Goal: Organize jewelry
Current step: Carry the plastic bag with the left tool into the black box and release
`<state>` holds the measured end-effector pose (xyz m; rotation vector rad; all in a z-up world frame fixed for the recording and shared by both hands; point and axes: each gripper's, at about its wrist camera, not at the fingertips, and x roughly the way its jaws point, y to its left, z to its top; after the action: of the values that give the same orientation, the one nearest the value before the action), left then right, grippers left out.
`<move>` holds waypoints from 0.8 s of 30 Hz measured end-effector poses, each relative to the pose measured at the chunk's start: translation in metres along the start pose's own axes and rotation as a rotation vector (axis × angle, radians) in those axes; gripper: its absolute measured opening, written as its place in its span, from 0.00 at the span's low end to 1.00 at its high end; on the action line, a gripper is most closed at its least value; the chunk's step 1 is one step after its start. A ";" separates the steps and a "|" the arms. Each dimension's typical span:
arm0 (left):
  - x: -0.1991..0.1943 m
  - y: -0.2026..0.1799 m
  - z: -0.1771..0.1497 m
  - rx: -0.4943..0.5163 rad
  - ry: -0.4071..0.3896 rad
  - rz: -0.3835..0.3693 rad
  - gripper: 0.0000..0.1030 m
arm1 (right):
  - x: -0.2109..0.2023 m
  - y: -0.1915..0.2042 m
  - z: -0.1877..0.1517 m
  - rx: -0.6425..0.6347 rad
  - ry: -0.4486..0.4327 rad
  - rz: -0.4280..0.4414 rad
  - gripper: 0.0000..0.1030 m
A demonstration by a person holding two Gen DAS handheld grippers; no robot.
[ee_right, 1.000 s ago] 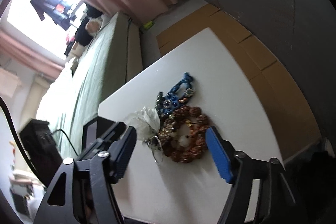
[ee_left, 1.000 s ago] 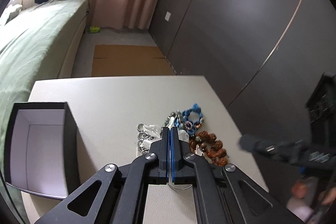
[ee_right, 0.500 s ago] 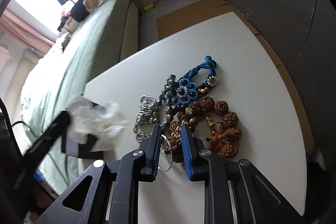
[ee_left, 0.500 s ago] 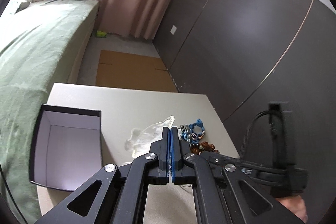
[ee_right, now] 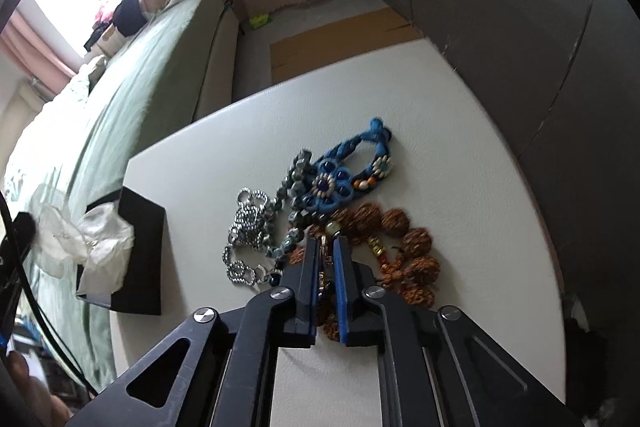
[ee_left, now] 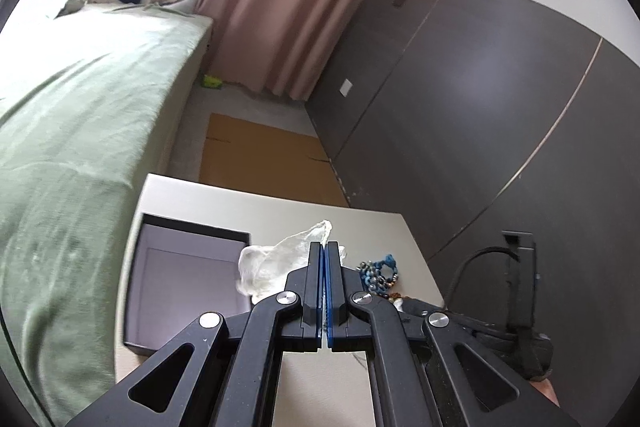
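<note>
- The left gripper [ee_left: 324, 247] is pinching a clear plastic bag [ee_left: 276, 261] between fully closed fingers, holding it above the open black box [ee_left: 188, 277].
- The right gripper [ee_right: 327, 247] is narrowed around a small metal clasp [ee_right: 324, 259] among the brown seed bracelet [ee_right: 404, 251]; whether it is gripping is unclear.
- The silver chain [ee_right: 246, 235] is lying between the box and that bracelet; the blue woven bracelet [ee_right: 344, 173] is lying beyond the bracelet, farther from the gripper, all on the white table [ee_right: 460, 167].

Blue flower bracelet [ee_right: 347, 169], black box [ee_right: 142, 251]
</note>
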<state>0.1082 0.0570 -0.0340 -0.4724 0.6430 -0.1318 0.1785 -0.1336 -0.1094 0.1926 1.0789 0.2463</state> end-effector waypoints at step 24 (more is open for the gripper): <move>-0.048 0.079 0.021 -0.198 -0.114 0.069 0.00 | -0.018 0.134 0.006 -0.172 -0.128 0.480 0.12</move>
<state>0.0806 0.1470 -0.0299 -0.6437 0.5621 0.0243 0.1621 -0.0109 -0.0543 0.3080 0.8671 0.7451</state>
